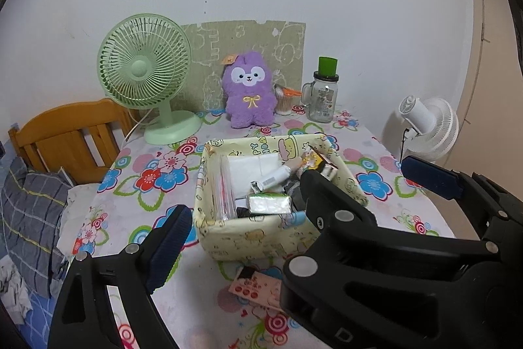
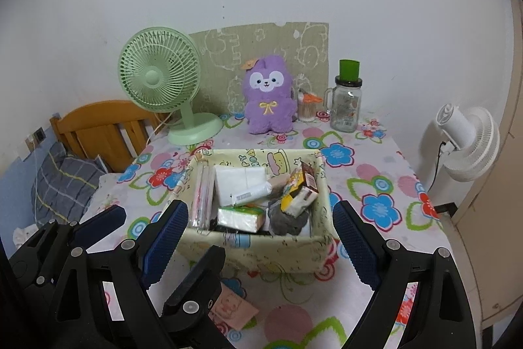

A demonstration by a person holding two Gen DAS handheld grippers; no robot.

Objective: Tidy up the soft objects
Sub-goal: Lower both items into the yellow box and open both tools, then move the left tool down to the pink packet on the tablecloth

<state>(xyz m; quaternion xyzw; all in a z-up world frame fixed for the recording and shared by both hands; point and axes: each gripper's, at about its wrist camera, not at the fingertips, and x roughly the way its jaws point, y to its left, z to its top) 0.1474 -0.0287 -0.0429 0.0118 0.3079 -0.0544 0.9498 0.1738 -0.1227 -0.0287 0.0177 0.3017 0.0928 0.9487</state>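
Basket (image 2: 261,254) between open right hand-held gripper (image 2: 261,246) fingers, untouched.

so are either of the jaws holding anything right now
Nothing is held. The left gripper and right gripper both stand open in front of the pale yellow printed fabric box, not touching it.

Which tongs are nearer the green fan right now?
Left. The left tongs hover by the box, at its near-left corner toward the green fan; the right tongs straddle its front, farther right.

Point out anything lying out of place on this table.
A pink packet lies loose on the flowered tablecloth in front of the fabric box, while the other small items are jumbled inside.
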